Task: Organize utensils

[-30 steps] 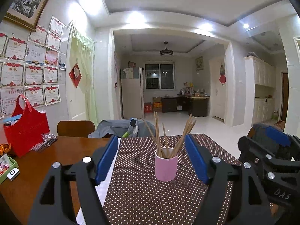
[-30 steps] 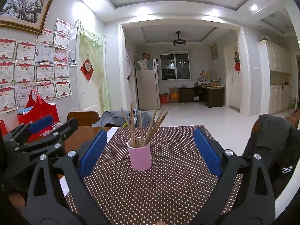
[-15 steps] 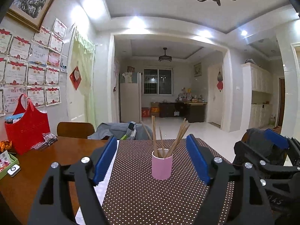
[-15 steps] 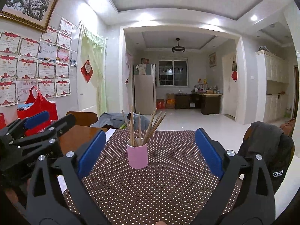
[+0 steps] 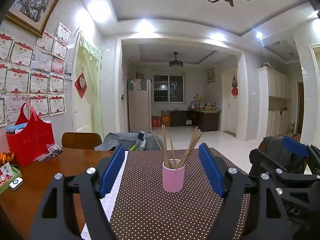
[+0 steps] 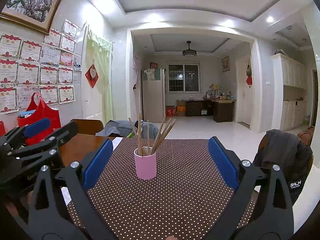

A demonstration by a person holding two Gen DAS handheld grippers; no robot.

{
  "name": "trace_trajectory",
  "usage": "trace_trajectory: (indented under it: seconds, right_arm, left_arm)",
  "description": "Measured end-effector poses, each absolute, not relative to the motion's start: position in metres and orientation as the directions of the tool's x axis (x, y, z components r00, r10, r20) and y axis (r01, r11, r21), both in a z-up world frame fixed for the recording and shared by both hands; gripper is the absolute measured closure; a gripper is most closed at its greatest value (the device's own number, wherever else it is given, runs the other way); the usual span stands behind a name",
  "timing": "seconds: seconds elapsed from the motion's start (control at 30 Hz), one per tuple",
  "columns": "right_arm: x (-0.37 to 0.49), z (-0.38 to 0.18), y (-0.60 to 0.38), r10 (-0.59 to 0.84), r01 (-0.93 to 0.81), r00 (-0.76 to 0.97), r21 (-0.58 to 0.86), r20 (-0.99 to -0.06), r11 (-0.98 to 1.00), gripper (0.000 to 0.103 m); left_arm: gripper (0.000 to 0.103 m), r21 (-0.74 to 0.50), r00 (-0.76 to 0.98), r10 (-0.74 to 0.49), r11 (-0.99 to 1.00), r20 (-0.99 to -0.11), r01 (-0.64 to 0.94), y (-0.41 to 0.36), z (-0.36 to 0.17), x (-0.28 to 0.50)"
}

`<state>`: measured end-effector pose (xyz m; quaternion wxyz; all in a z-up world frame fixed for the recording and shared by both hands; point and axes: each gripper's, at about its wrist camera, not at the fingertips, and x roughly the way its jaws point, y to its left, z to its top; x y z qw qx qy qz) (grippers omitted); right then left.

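White walls; framed painting (image 6: 32, 4) above rows of certificates (image 6: 30, 68). Pale green curtain (image 6: 102, 76). Glossy white floor (image 6: 210, 128). Far room: barred window (image 6: 183, 78), fridge (image 6: 153, 98), dark desk (image 6: 220, 108). Recessed ceiling lights on.

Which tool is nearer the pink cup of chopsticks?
Hard to call; about equal. Left tool frames the pink cylindrical cup of wooden chopsticks centrally. Right tool sees it slightly left of centre. Neither touches it.
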<state>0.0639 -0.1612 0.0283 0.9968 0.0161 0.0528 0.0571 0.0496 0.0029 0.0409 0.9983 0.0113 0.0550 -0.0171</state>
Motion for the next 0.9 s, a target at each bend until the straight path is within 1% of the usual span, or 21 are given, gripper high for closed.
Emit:
trace_trajectory:
  seconds: [0.9]
  right_arm:
    - [0.0665,0.0273,-0.1631,0.117,-0.112,0.987,0.047,-0.114,0.993,0.009]
  left_arm:
    - [0.028,0.024,0.993,-0.043,0.999,-0.109,0.046,0.0038,0.0455,0.0514]
